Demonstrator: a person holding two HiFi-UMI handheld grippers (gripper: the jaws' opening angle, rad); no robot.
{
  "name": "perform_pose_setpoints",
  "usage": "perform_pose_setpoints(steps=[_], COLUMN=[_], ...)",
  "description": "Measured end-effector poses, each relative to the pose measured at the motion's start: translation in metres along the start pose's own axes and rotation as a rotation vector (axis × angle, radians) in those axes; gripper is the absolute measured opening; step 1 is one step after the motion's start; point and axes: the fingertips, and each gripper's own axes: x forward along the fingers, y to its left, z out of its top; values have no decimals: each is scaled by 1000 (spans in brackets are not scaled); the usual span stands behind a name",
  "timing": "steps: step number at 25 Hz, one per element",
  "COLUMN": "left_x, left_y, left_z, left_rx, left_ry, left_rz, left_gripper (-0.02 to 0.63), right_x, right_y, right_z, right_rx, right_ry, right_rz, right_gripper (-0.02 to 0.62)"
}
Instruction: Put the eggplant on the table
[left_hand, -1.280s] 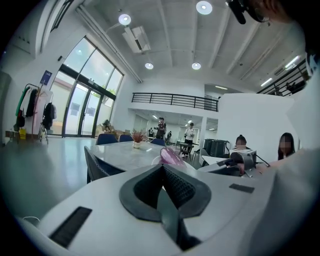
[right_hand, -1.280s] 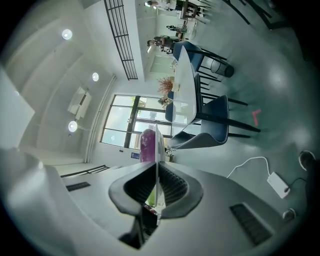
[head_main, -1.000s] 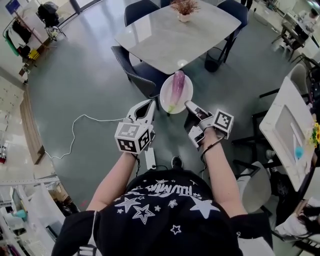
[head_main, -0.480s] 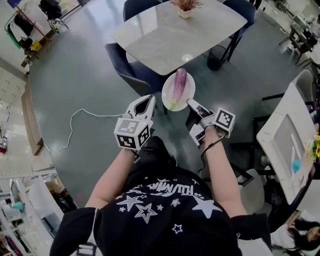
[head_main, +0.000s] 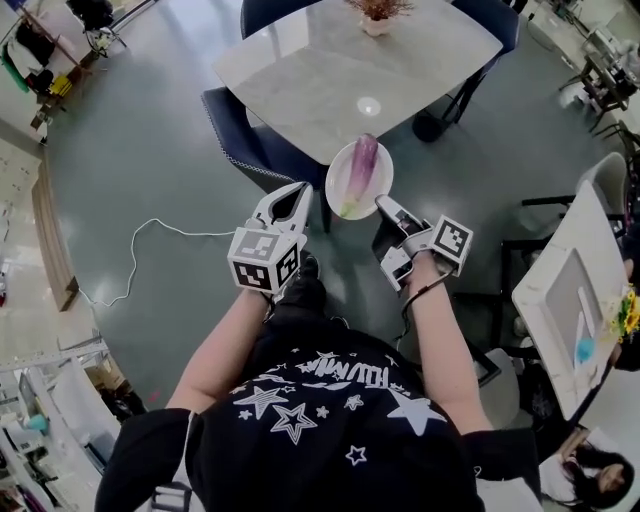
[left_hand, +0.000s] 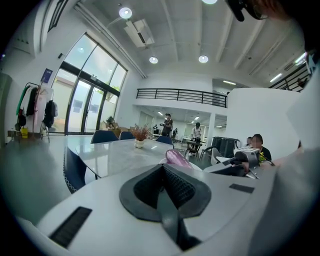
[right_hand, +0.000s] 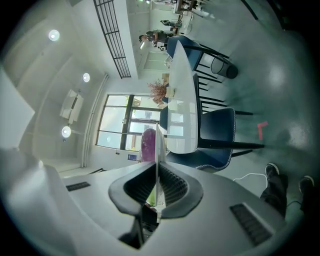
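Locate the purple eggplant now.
Head view, centre: the purple eggplant lies on the round white plate clamped by the right gripper, at the near edge of the grey marble table.

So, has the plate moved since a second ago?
Yes: the plate has edged toward the table, its far rim now overlapping the table's near edge.

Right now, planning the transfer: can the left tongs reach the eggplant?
Probably yes: the eggplant lies uncovered on the plate, just beyond the left tongs, nothing between; they are shut, though.
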Motion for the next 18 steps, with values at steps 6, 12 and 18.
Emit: perform_pose_setpoints(steps=[6, 12, 18], left_x=[43, 76, 100], left_y=[47, 89, 131], left_z=[27, 55, 64], left_rx=[6, 5, -43], left_ry=[-8, -21, -26], left_rz=[-14, -30, -54], left_gripper=[8, 7, 8], right_x=[54, 103, 146], right_y=[8, 21, 20], right_z=[29, 55, 68], right_rx=[-3, -23, -13], right_ry=[-11, -25, -51], right_rz=[-3, -12, -37], right_gripper=[22, 22, 22])
